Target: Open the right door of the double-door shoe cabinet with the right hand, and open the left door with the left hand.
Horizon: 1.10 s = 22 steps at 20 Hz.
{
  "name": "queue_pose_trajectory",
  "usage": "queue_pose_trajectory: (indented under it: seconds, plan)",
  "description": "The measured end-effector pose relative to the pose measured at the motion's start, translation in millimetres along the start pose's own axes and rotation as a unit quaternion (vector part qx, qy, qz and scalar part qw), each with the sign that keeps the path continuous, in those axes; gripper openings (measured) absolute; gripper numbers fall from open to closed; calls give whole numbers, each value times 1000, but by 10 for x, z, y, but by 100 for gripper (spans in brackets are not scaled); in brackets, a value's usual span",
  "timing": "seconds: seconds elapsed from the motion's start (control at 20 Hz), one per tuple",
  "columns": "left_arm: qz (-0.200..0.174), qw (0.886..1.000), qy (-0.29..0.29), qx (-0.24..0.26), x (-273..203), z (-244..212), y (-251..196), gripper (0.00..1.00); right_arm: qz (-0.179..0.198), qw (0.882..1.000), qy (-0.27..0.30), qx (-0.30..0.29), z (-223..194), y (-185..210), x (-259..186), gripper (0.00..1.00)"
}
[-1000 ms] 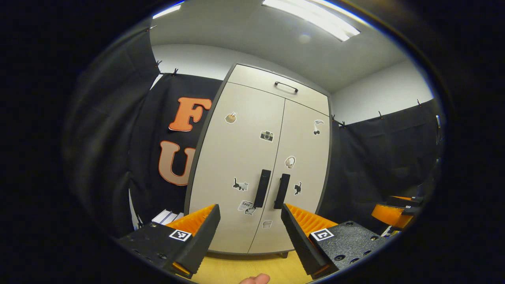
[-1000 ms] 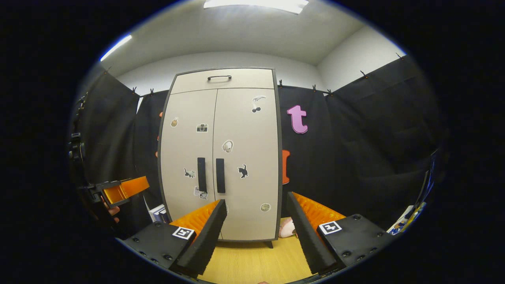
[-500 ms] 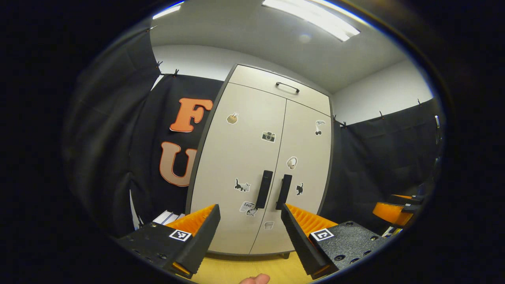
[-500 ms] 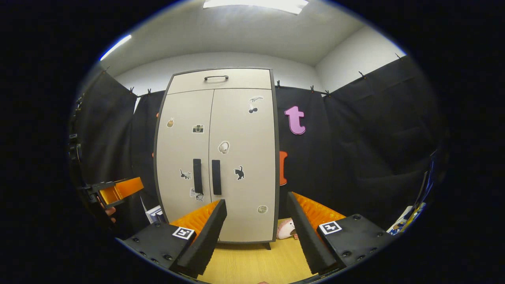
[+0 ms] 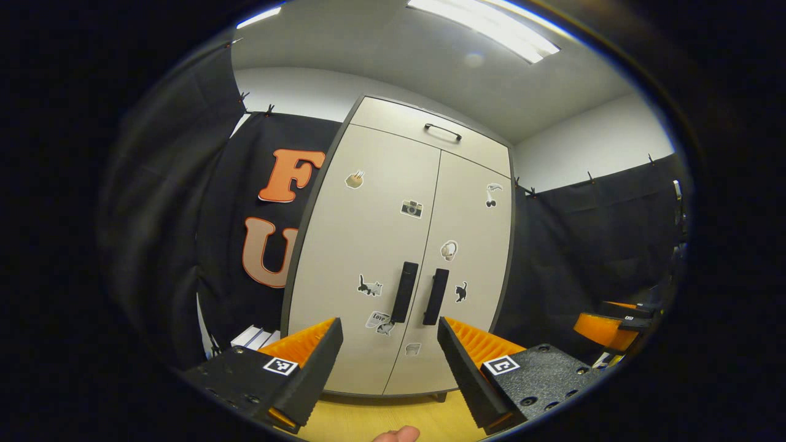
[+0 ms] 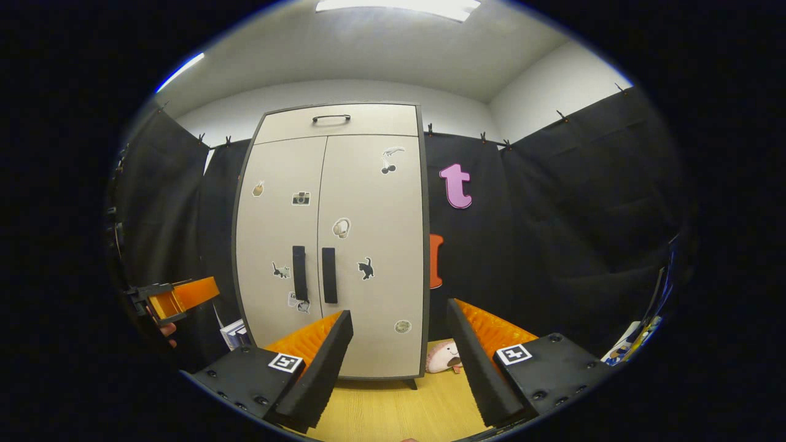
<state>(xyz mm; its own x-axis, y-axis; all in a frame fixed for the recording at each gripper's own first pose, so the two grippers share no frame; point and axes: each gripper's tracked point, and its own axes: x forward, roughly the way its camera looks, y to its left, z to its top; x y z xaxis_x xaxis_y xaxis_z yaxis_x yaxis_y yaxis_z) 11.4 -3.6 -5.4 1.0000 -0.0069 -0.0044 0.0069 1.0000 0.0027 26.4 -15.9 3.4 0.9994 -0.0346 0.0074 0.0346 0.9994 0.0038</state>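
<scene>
Both tools hang apart from a closed double-door shoe cabinet [image 5: 393, 258]. In the left gripper view, the left tool [image 5: 389, 362] has its fingers spread wide with nothing between them, aimed at the pair of dark vertical handles where the two doors meet: the left door handle [image 5: 404, 292] and the right door handle [image 5: 435, 296] stand just beside each other, well short of the fingertips. In the right gripper view, the right tool [image 6: 399, 356] is likewise wide open and empty, its line falling on the lower part of the right door [image 6: 371, 258], with the handles up and to its left. Both doors sit flush with the frame, small stickers scattered across them, and a drawer with a handle [image 6: 331, 118] tops the cabinet. A pink plush toy [image 6: 443, 357] lies on the wooden floor [image 6: 393, 411] at the cabinet's right foot. Stacked books [image 6: 232, 334] rest by its left side.
</scene>
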Motion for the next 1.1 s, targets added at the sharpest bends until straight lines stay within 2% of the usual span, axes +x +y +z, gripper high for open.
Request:
queue_pose_trajectory:
  seconds: [0.25, 0.6, 0.85, 0.9, 0.95, 1.1]
  plan:
    - [9, 1000, 0, 3, 4, -11, 69, 94, 17, 1000, 0, 3, 16, 74, 304, 99]
    - [26, 1000, -3, 11, -33, -23, 188, 94, 37, 999, 3, 18, 57, 174, 1000, 99]
    - [36, 999, -7, 13, -53, -29, 259, 94, 41, 999, 23, -7, -88, 204, 1532, 99]
    - [40, 999, -8, 16, -54, -28, 288, 97, 40, 999, 25, -10, -129, 217, 1599, 99]
    - [44, 999, -9, 18, -64, -35, 310, 94, 40, 999, 29, -11, -173, 228, 1667, 99]
    - [50, 998, -19, 19, -91, -20, 363, 94, 41, 998, 36, -9, -282, 254, 1850, 99]
